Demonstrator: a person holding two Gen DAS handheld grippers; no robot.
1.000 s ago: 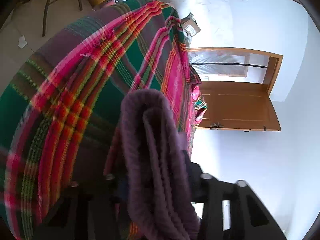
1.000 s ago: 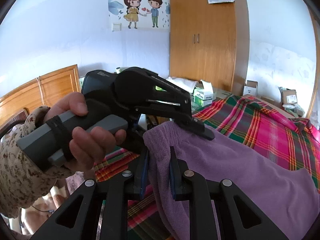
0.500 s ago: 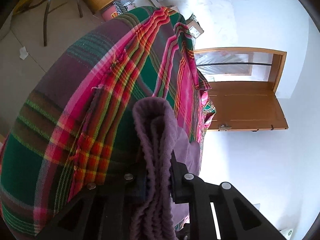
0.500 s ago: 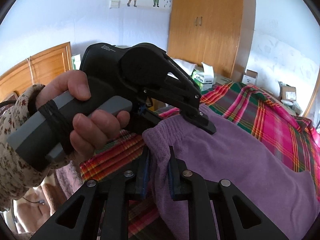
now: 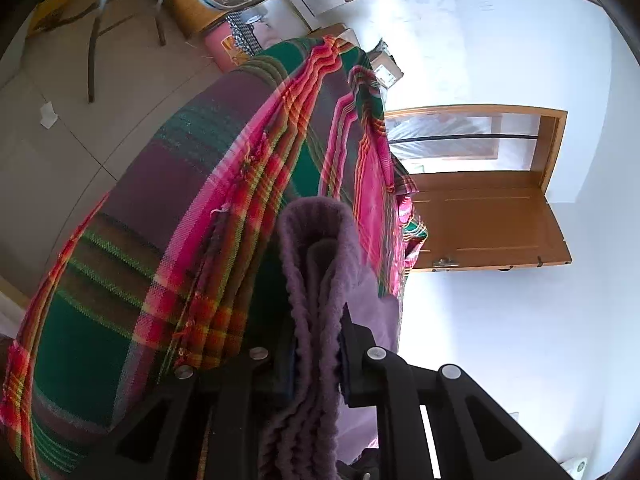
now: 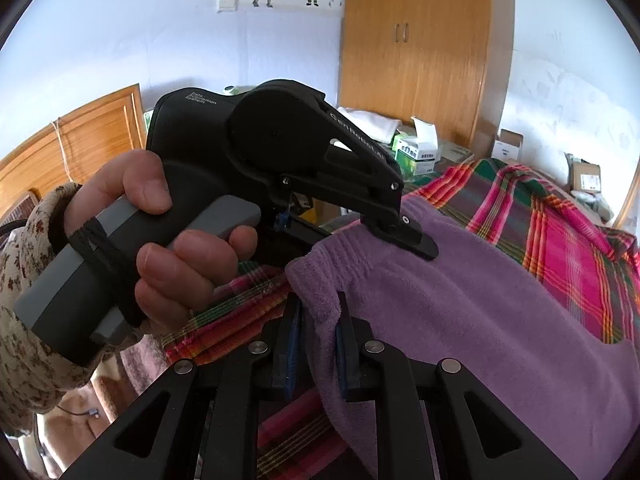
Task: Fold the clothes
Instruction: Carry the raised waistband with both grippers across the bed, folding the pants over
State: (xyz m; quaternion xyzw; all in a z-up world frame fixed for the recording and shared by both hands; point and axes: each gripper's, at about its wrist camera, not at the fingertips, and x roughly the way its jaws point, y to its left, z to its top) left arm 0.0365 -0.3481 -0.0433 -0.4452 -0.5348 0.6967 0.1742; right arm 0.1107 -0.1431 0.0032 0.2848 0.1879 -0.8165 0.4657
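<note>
Since a second ago the right-wrist view has drawn nearer to the left gripper, which fills more of the picture, and the wardrobe behind it has slid upward; in the left-wrist view the plaid blanket has dropped lower, showing more floor above it. The purple fleece garment is soft and nubbly, with a ribbed, gathered band along the held edge. It lies spread over the plaid blanket, and its near edge is lifted off it. The right gripper is clamped on a bunched fold of that band, fabric filling the gap between its blue-lined fingers. The left gripper is pinched shut on the same band just beyond, its upper black finger lying on top of the cloth; in its own view the folded band stands up between the fingers as a thick doubled ridge. A hand in a floral sleeve grips the left gripper's grey handle. Beyond the blanket stand boxes and the wardrobe; a wooden door shows past the blanket's far edge.
</note>
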